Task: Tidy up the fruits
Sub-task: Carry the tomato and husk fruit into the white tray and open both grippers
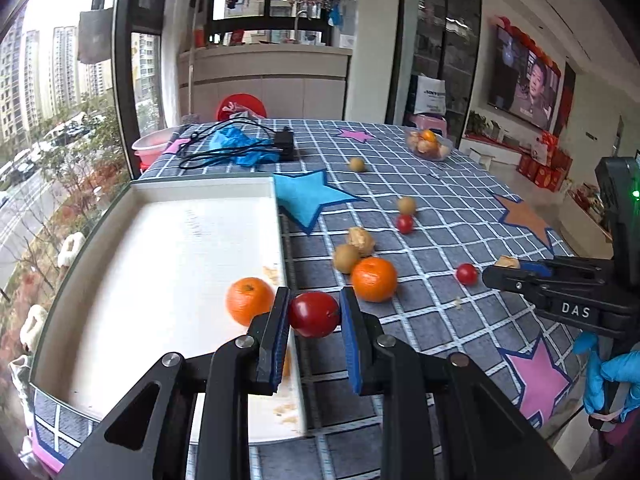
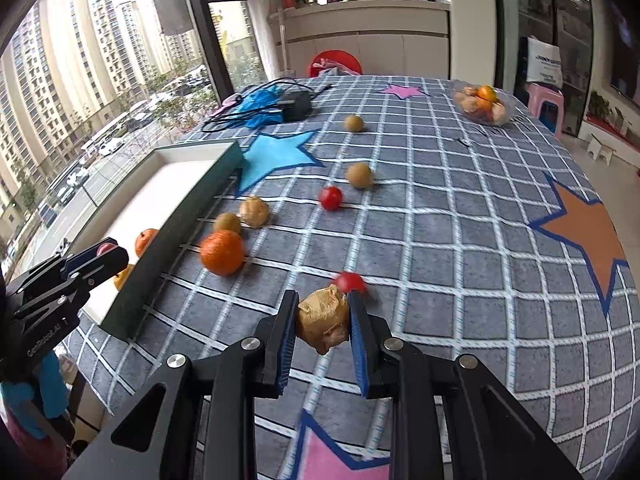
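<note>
Red fruit [image 1: 314, 314] pinched in left tongs [image 1: 314, 316] over tray [image 1: 160, 192] edge; husked fruit [image 2: 324, 318] clamped in right tongs [image 2: 323, 320].

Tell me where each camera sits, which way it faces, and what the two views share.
Left wrist: rides behind the left claw, angled down over the white tray's right edge toward the far kitchen; claw shut on a red cherry tomato; the right claw and a blue-gloved hand show at right.
Right wrist: rides behind the right claw, angled down across the checked tablecloth; claw shut on a papery husked fruit; the left claw shows at left.
Shared: tray, loose orange, blue star.
</note>
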The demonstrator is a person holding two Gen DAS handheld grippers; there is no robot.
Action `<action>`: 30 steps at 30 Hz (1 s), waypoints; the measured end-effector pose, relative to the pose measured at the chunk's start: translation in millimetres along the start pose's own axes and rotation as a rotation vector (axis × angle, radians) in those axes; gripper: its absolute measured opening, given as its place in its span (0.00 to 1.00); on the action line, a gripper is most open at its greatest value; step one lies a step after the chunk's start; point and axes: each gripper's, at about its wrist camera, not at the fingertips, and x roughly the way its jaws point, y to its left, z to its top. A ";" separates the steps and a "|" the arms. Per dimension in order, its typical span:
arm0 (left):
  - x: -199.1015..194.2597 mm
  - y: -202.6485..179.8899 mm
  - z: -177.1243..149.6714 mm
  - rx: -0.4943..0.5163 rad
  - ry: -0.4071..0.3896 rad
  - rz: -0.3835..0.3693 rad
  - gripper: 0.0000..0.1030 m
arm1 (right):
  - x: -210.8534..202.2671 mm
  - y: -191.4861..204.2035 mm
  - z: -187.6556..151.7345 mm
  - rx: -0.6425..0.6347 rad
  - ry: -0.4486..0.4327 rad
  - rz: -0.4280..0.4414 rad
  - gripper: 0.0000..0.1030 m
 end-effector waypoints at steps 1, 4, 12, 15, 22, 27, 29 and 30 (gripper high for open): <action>0.2 4.2 0.1 -0.006 -0.001 0.004 0.26 | 1.2 3.4 1.5 -0.009 0.001 0.003 0.25; -0.7 16.1 -0.6 -0.022 -0.003 0.017 0.26 | 6.4 20.2 8.9 -0.043 0.005 0.013 0.25; -2.6 51.4 0.4 -0.072 -0.017 0.080 0.26 | 25.9 68.3 29.4 -0.127 0.020 0.069 0.25; -1.4 64.7 -0.2 -0.093 -0.016 0.099 0.26 | 33.6 86.4 35.1 -0.158 0.025 0.087 0.25; 5.8 86.7 -5.8 -0.124 -0.010 0.157 0.26 | 52.5 122.7 48.3 -0.211 0.027 0.112 0.25; 11.4 99.6 -8.7 -0.148 0.001 0.180 0.26 | 64.3 143.2 56.9 -0.230 0.030 0.136 0.25; 13.8 103.6 -9.8 -0.155 0.006 0.183 0.26 | 70.0 149.5 59.5 -0.235 0.033 0.144 0.25; 15.1 104.8 -10.3 -0.157 0.009 0.185 0.26 | 72.5 151.0 60.0 -0.238 0.035 0.147 0.25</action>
